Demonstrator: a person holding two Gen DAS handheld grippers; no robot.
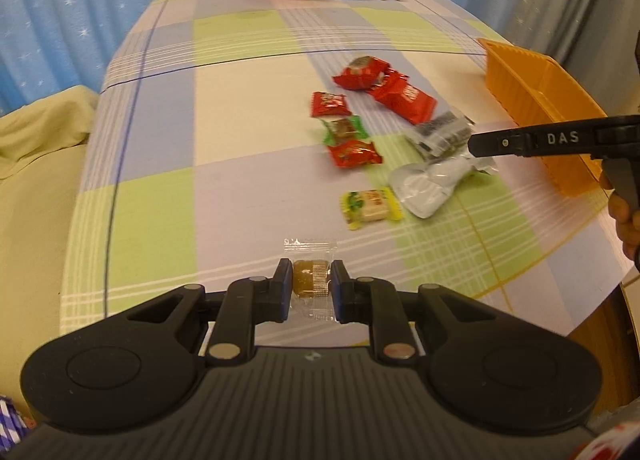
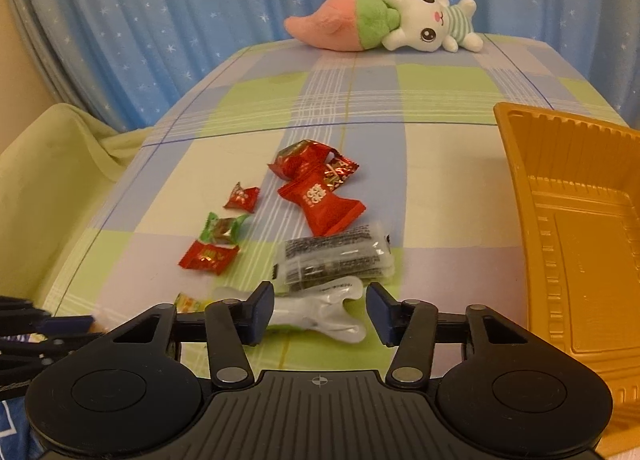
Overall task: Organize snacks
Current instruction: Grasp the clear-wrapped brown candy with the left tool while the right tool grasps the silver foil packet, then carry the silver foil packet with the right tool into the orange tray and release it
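Checked tablecloth (image 2: 248, 108) before star-speckled blue curtains (image 2: 160, 20).

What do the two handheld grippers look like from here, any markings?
Both are matte black plastic. The left gripper and right gripper have ribbed bodies, round side discs, silver pivot pins and dark blue finger pads. White "DAS" lettering marks the right one's side.

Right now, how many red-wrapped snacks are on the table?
4: two overlapping at the far end, one small to their left, one nearest, beside the green-wrapped candy. More may hide beneath.
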